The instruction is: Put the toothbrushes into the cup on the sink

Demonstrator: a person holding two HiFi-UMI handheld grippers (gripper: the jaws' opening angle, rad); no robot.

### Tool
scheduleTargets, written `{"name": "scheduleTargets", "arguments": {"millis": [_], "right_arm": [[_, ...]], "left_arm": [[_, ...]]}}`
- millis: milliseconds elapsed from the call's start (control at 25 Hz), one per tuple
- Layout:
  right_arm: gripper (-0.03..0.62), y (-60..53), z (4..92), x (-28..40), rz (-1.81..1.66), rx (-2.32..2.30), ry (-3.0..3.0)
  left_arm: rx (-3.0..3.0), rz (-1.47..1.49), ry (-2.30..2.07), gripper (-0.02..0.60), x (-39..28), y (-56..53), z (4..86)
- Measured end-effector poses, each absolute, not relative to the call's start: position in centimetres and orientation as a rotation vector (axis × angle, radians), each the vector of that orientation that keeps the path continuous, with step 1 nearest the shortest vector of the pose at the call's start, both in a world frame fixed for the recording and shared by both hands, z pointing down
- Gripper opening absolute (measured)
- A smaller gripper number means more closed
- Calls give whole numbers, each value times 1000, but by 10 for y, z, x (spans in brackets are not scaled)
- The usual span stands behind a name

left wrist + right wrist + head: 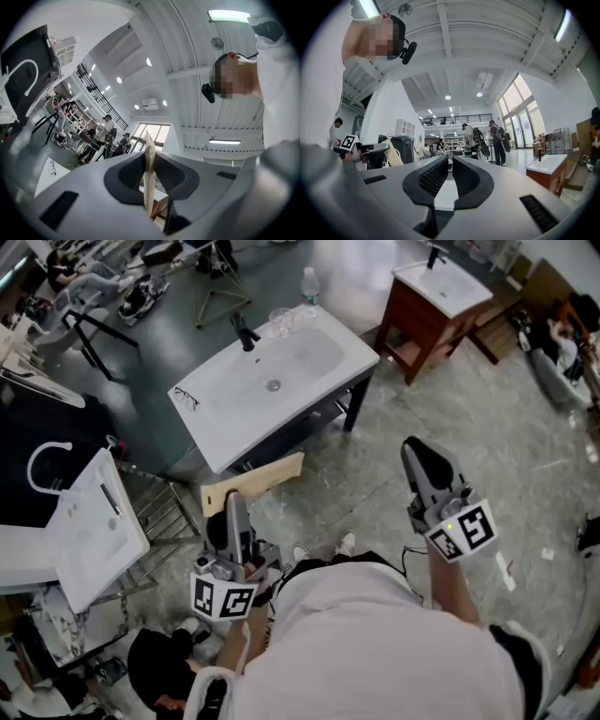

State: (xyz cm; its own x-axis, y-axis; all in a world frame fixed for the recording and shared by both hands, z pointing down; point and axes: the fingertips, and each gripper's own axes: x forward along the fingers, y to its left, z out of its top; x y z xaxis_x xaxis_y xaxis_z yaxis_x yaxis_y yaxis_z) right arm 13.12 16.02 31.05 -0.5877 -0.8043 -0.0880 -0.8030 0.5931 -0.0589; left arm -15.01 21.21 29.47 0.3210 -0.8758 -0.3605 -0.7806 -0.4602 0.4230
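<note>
My left gripper [234, 507] is held low in front of the person, shut on a flat beige packet [267, 476] that sticks out sideways over the floor. In the left gripper view the packet [149, 178] stands edge-on, pinched between the dark pads of the gripper [149, 161]. A clear glass cup [281, 322] stands on the back rim of the white sink [234, 418], beside the black faucet [246, 334]. On the right, my right gripper [420, 454] is raised with its jaws together and nothing between them [450, 171].
A water bottle [310, 287] stands behind the cup and a pair of glasses [186, 399] lies on the sink's left corner. A wooden vanity with a basin [441, 287] is at the back right. Another white basin [94, 521] on a metal rack is at the left.
</note>
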Motion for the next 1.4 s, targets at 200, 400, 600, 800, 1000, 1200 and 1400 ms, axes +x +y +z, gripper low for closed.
{"name": "scheduleTargets", "arguments": {"millis": [200,400,600,800,1000,1200,1400], "right_arm": [[54,155,315,155,-18,-1344,2720],[54,147,319,178,-5,-1312,2725],[54,144,320,192,-8,-1281,2744],[54,141,327,199,-49,-1251,2752],[54,147,324,199,-33,-1233,2753],[54,150,330,201,-44,-1249,2753],[54,149,329,200,-26,-1260,2750]], "left_arm": [[2393,-831,-1593,61,-136,209,293],[2389,-858,-1642,62,-117,209,291],[2373,-859,-1665,62,-101,209,291],[2367,-855,-1690,61,-93,210,289],[2373,-855,-1693,63,-91,212,288],[2374,-853,-1671,61,-88,210,293],[2376,-866,-1660,61,-91,207,294]]}}
